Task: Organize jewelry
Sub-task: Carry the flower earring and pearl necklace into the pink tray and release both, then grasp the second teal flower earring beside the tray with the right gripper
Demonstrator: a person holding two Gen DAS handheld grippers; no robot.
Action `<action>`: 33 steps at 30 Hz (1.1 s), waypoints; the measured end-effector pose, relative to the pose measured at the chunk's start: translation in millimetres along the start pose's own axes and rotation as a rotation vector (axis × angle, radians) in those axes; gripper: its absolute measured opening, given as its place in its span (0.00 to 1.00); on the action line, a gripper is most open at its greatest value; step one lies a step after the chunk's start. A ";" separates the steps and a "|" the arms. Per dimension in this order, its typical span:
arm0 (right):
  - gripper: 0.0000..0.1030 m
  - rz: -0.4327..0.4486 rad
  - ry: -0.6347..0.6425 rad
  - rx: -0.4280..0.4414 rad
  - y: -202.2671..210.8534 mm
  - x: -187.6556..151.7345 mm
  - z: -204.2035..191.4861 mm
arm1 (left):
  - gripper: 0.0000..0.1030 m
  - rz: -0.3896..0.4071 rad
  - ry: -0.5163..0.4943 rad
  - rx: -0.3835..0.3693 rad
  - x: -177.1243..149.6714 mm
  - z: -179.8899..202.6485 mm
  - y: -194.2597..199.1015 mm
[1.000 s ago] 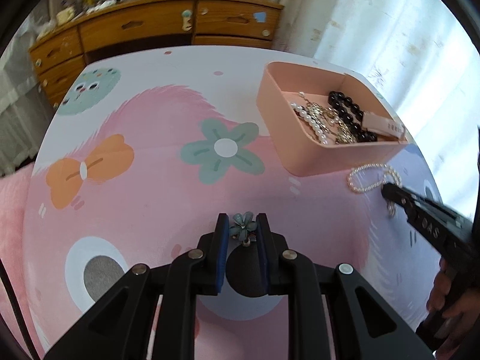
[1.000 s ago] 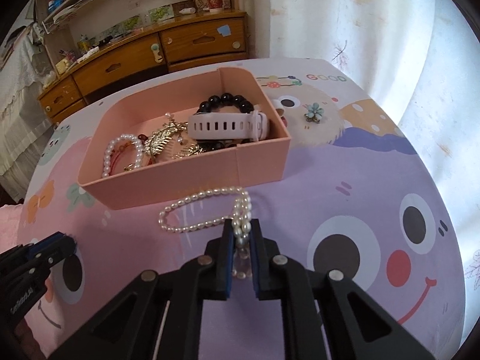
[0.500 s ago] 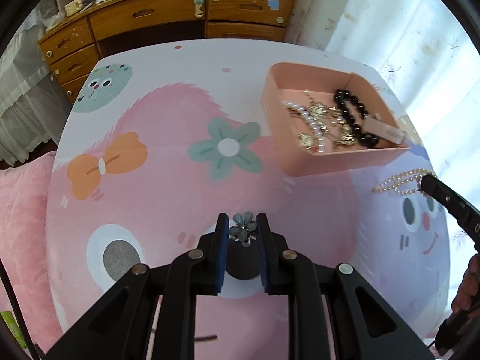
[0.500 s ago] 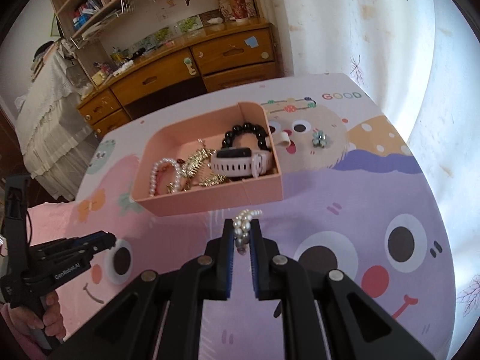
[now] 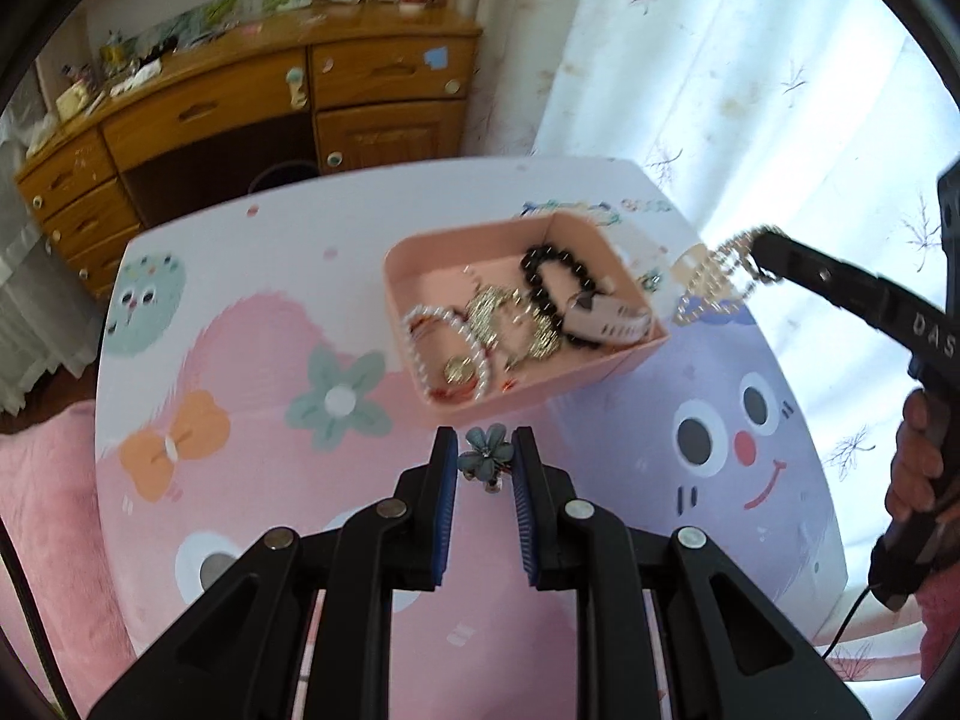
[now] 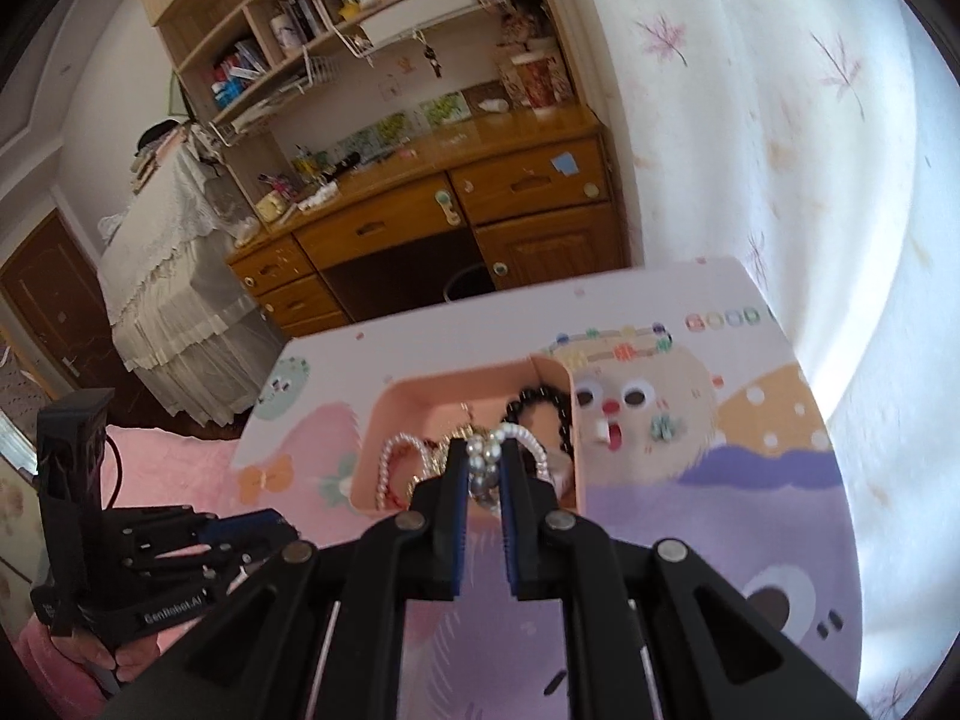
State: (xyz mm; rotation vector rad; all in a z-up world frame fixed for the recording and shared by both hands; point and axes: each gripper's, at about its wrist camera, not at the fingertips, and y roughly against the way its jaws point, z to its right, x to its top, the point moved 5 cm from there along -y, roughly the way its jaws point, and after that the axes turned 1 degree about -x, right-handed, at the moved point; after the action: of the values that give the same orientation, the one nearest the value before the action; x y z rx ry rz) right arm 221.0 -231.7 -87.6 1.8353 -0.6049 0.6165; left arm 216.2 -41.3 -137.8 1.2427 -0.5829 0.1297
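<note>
A pink box [image 5: 600,369] on the cartoon-print table holds a black bead bracelet [image 5: 555,282], a white watch [image 5: 606,318], gold pieces and a pearl bracelet [image 5: 447,354]. My left gripper [image 5: 485,459] is shut on a blue flower brooch [image 5: 487,455], held above the table just in front of the box. My right gripper [image 6: 483,465] is shut on a pearl necklace [image 6: 489,450], lifted off the table above the box [image 6: 414,396]; the necklace [image 5: 714,276] dangles from it to the right of the box in the left wrist view.
A second blue flower piece [image 6: 663,427] lies on the table right of the box. A wooden desk with drawers [image 5: 240,114] stands behind the table. A curtain [image 5: 720,60] hangs at the right. A pink blanket [image 5: 42,480] lies to the left.
Both grippers rose higher above the table. The right gripper carried the pearl necklace up over the box. The left gripper moved toward the box with the brooch.
</note>
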 end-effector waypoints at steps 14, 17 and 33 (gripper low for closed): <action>0.09 0.040 0.061 0.109 -28.9 53.2 -6.0 | 0.15 0.114 0.038 -0.016 53.3 8.8 -3.9; 0.09 0.028 0.064 0.124 -35.1 56.1 -5.6 | 0.15 0.126 0.062 -0.016 61.1 8.0 -8.9; 0.36 -0.049 0.051 0.055 -50.1 43.6 40.5 | 0.82 0.115 0.165 0.086 70.1 1.6 -30.2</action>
State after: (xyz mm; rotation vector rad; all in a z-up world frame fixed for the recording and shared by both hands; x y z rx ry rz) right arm 291.5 -259.2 -105.2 1.8749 -0.5122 0.6506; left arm 287.2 -68.0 -129.3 1.2680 -0.5090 0.3538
